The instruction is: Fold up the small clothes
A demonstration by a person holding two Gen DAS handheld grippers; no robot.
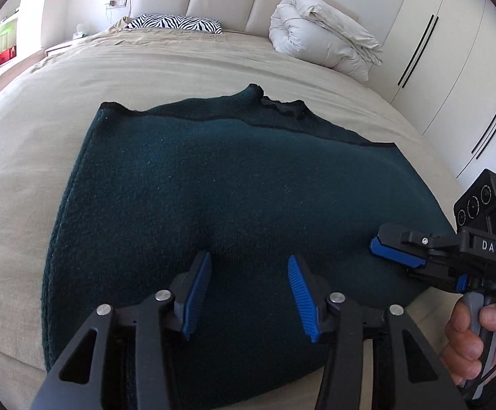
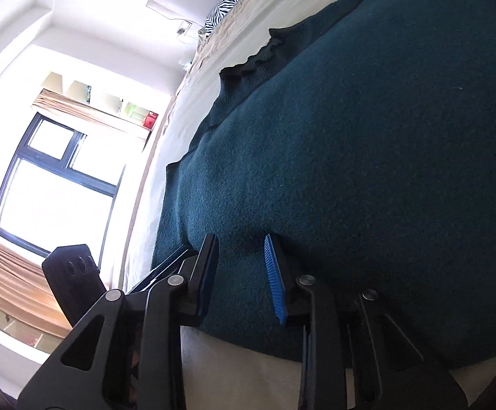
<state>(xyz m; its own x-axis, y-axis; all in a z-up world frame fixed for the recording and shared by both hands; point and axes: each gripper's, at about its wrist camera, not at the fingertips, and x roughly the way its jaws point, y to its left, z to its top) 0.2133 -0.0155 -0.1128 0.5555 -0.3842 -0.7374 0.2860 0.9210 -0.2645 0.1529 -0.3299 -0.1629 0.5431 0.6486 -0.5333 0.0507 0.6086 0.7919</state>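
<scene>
Item: dark green sweater [image 1: 234, 184], flat on bed [image 1: 186, 65], partly folded, directly ahead of both sets of fingers. Left gripper [image 1: 249, 266]: wide, empty. Right gripper [image 2: 241, 249]: parted, empty. Next, likely: pinch near hem, fold toward collar.

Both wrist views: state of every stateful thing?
dark green sweater: flat on the bed, partly folded, collar at far edge
left gripper: open, over the sweater's near part
right gripper: open, at the sweater's near edge
white duvet: rolled up by the headboard
wardrobe doors: closed
</scene>
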